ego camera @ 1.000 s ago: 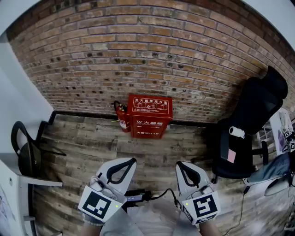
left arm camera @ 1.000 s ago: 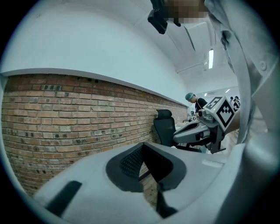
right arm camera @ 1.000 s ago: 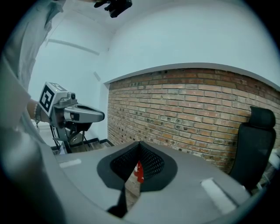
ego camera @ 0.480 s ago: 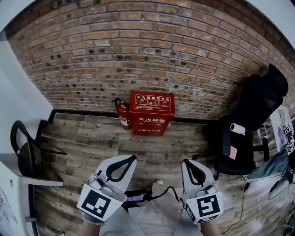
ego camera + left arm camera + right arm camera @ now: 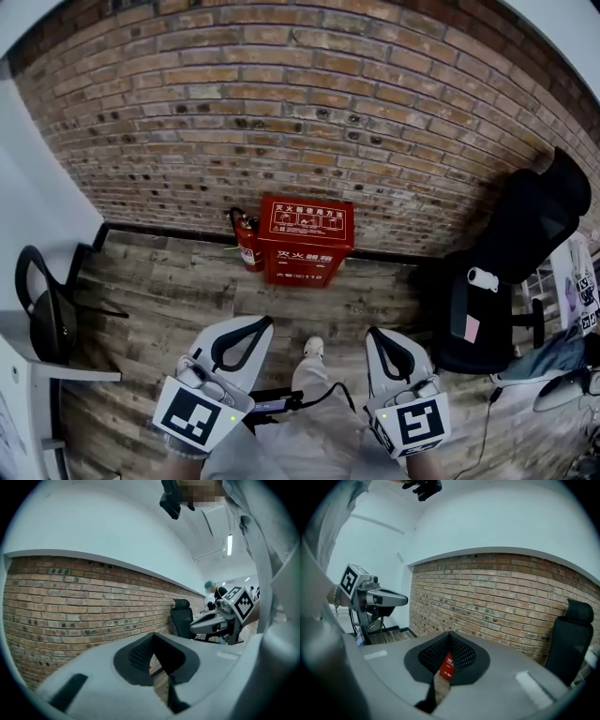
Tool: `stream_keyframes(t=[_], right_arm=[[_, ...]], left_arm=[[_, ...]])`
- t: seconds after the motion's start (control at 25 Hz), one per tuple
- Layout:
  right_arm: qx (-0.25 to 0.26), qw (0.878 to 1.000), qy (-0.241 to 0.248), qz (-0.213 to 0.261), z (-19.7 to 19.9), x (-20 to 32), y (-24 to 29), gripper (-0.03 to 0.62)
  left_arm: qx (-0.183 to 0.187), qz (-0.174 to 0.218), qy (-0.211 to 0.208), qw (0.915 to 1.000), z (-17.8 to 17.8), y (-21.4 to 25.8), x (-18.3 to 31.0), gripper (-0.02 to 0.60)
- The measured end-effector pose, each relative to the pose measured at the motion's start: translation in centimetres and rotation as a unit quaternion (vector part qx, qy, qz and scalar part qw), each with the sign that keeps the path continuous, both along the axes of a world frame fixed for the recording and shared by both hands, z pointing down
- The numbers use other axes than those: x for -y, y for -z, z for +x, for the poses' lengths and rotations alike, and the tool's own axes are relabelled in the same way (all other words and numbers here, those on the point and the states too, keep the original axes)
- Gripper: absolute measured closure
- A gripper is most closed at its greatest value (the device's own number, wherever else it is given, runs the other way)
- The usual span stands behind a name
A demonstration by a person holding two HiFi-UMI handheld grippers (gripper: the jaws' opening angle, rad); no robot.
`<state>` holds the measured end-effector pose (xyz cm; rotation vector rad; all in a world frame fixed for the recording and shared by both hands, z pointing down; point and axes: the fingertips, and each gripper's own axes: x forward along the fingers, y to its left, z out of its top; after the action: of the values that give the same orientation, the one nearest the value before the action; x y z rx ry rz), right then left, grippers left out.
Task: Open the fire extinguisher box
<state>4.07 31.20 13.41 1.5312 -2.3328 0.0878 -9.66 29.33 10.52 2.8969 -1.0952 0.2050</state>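
Note:
The red fire extinguisher box (image 5: 305, 240) stands on the wooden floor against the brick wall, its lid down. A red extinguisher (image 5: 247, 242) stands just to its left. My left gripper (image 5: 270, 323) and right gripper (image 5: 373, 332) hang side by side well short of the box, both shut with nothing between the jaws. In the right gripper view a sliver of the red box (image 5: 448, 666) shows through the slit below the right gripper (image 5: 449, 633). In the left gripper view the left gripper (image 5: 153, 635) points along the brick wall.
A black office chair (image 5: 511, 253) stands at the right by the wall. At the left a black chair (image 5: 47, 314) sits beside a white wall. A cable and a dark device (image 5: 277, 401) lie on the floor near my white shoe (image 5: 314, 349).
A leg with a white shoe has stepped forward between the grippers. Both grippers stay shut and keep nearly the same place in the view.

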Motion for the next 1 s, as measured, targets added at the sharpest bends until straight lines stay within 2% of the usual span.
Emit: stream_keyframes(t=[0.2,0.88,1.0], right_arm=[[0.0,1.0,0.026,-0.002,1.0,4.6,-0.1,0.588],[-0.002,0.992,0.112,-0.05,6.3,19.9,-3.3,0.588],[0.012,0.99,0.128,-0.058,6.3,21.5,-3.6,0.588]], left_arm=[[0.001,0.001,0.018,0.9998,1.4,0.0,4.1,0.588],[0.012,-0.048,0.091,0.9946,6.6,-2.4,18.0,0.588],[-0.009,-0.064,0.106,0.9922,7.2,-2.4,19.5,0.588]])
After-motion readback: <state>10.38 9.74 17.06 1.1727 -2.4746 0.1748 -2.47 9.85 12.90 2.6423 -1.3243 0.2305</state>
